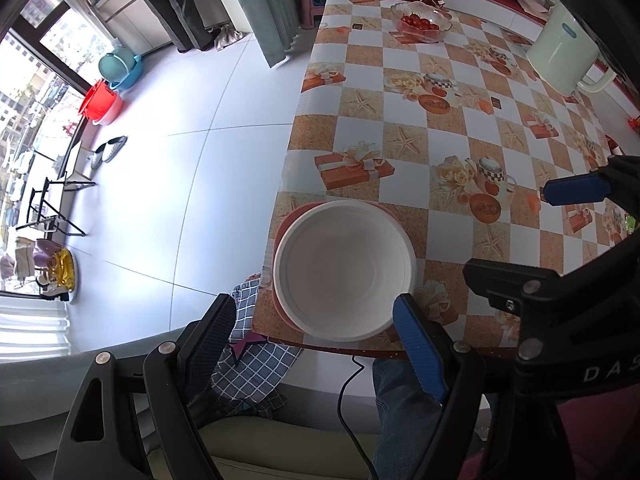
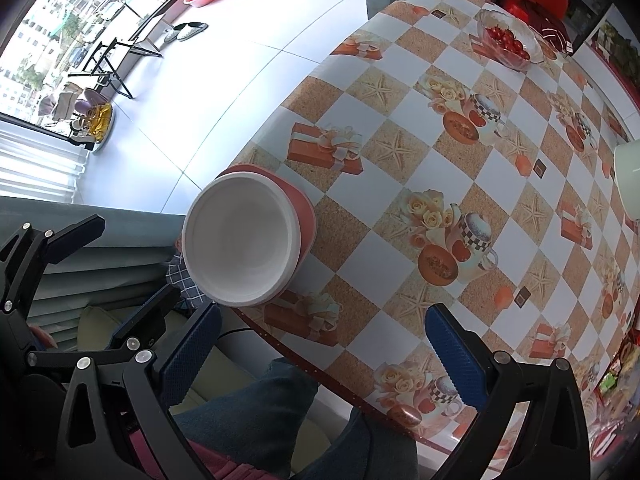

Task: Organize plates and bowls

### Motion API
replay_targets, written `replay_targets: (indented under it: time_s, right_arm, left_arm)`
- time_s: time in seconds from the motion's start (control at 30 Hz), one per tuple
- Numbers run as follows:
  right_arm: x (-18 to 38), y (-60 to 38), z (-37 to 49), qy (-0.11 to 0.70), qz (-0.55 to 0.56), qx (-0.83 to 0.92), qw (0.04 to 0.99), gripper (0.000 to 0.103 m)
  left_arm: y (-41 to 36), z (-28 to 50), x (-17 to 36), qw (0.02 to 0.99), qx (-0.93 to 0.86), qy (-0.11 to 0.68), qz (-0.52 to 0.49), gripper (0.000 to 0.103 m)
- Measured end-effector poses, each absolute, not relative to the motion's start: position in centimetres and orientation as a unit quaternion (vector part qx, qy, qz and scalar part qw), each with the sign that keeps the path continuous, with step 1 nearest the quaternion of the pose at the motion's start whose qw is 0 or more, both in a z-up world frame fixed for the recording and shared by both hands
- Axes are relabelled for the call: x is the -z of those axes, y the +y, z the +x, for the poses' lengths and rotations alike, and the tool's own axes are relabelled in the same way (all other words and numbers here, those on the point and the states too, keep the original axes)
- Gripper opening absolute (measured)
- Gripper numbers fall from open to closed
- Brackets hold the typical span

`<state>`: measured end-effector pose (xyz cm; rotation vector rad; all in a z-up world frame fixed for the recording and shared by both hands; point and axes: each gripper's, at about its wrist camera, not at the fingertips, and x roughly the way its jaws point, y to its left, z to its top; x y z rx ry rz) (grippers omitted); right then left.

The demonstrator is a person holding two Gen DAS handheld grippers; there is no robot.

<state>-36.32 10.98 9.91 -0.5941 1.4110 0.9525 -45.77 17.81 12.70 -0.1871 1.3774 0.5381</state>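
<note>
Checkered oilcloth (image 1: 404,80) is spread over the table; a round white bowl (image 1: 344,268) is nested in a pink plate (image 2: 302,210) at its edge; both grippers (image 1: 316,344) (image 2: 324,344) are held apart, empty.

**White bowl on pink plate, left gripper open above**

White bowl (image 1: 343,269) sits empty on pink plate (image 1: 289,222) at near corner of checkered tablecloth (image 1: 404,120). Left gripper (image 1: 316,322) hangs over table edge, jaws wide apart, holding nothing. Right gripper (image 1: 576,192) enters from right side. Glass bowl of cherry tomatoes (image 1: 421,22) and cream kettle (image 1: 562,54) at far end.
</note>
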Motion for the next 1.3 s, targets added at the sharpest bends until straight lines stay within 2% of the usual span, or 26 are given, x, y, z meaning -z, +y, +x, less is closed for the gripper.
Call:
replay_targets:
  time_s: [1.3]
  right_arm:
    - [-9.37, 10.31, -36.34, 0.621, -0.242, -0.418, 0.617, 0.102]
  left_arm:
    - [17.86, -45.99, -12.72, 0.748, -0.225, 0.617, -0.093, 0.084]
